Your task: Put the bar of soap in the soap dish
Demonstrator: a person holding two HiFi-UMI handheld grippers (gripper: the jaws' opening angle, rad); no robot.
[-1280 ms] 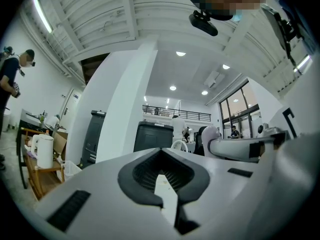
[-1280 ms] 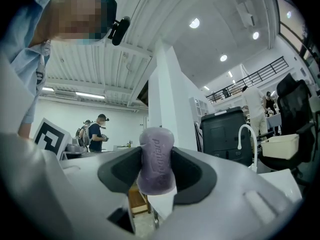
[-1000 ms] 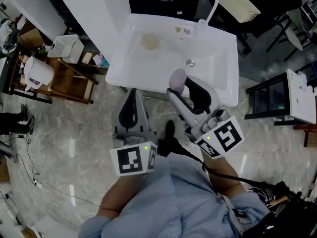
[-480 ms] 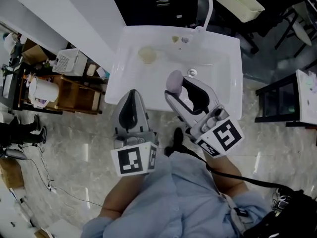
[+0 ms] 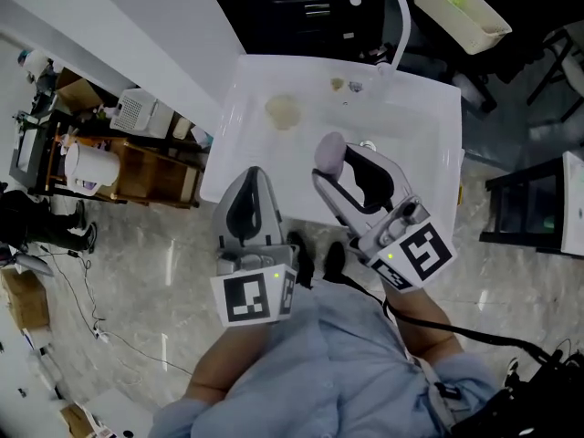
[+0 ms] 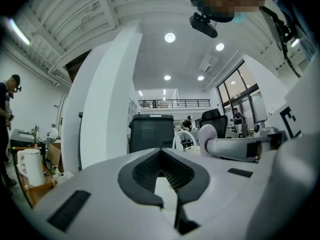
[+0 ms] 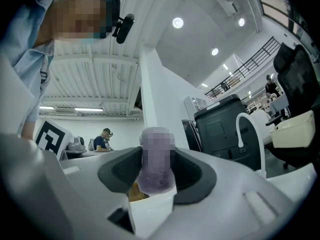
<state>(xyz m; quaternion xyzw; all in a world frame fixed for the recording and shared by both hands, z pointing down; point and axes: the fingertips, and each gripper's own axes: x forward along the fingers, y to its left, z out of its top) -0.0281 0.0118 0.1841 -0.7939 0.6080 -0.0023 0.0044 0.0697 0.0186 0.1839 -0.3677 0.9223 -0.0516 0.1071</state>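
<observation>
The right gripper is clamped on the soap, a small rounded purple bar standing on end between the pads. The jaws press its two flanks, and its upper end sticks out past the jaw tips. It looks stiff and light, so a modest squeeze should do. A smooth rounded bar is likely slippery, more so if damp, and could shoot out of a hard pinch or twist in a loose one. The broad flanks, about where the pads sit now, seem the best place to hold it; the curved ends would give the pads little to bite on. The left gripper hangs beside the right one with its jaws together and nothing between them. Ahead of both grippers lies the sink. On it, forward and to the left of the soap, sits a pale round thing that may be the dish, though it is too small to be sure.
</observation>
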